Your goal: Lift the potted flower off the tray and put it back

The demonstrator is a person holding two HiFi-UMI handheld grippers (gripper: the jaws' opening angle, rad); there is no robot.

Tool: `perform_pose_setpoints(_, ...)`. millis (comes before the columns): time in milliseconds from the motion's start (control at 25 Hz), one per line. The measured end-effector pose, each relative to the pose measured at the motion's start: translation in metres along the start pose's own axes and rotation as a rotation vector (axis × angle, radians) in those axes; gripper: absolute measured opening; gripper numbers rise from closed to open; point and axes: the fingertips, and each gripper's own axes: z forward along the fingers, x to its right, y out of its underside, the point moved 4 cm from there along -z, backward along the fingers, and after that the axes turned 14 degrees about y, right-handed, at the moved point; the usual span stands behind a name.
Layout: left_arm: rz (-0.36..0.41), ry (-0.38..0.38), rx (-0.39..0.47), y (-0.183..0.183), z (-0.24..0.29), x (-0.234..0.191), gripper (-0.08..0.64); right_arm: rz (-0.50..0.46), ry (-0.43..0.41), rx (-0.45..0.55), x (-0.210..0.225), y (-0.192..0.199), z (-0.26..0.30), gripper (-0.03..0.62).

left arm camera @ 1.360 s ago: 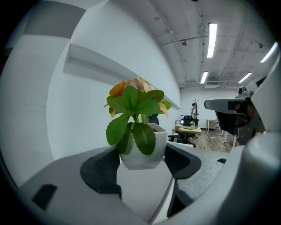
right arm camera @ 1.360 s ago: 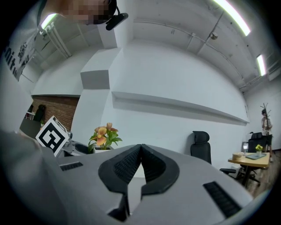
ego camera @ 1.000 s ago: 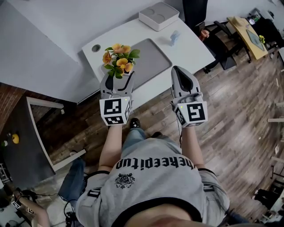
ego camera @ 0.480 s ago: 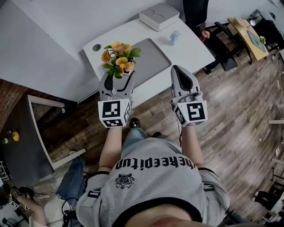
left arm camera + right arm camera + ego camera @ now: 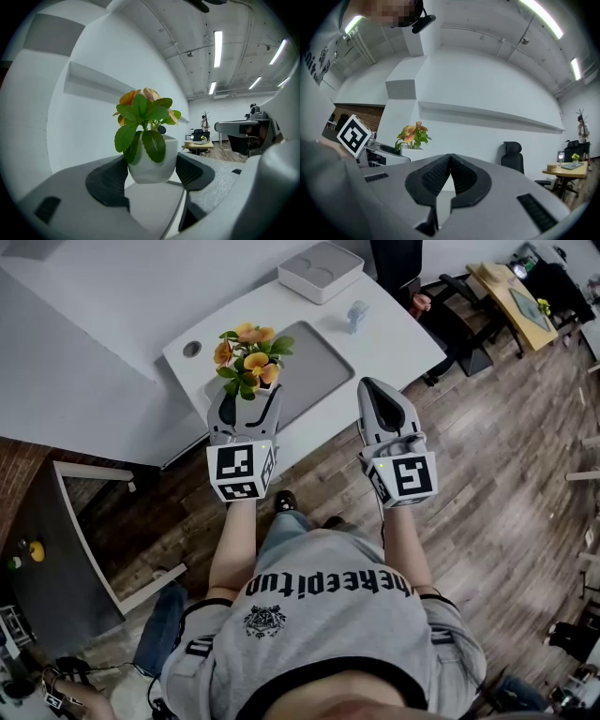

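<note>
Just above the tray (image 5: 314, 367), at its near left, the potted flower (image 5: 248, 362) is pinched by the left gripper (image 5: 151, 177) at its stiff, smooth, probably light pot (image 5: 152, 164), not the soft leaves (image 5: 140, 136); the right gripper (image 5: 450, 161) is pressed together, empty.

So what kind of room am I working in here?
Most likely an open office or lab space: a white desk, a black office chair, a wood-plank floor and long ceiling strip lights.
</note>
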Motion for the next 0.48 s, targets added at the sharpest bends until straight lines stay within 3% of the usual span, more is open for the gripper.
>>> perform_pose_setpoints(480, -0.021, 0.083, -0.058, 0.023, 0.059, -0.029, 0.322, -0.015, 0.099, -0.058, 0.015, 0.014, 0.027, 0.003)
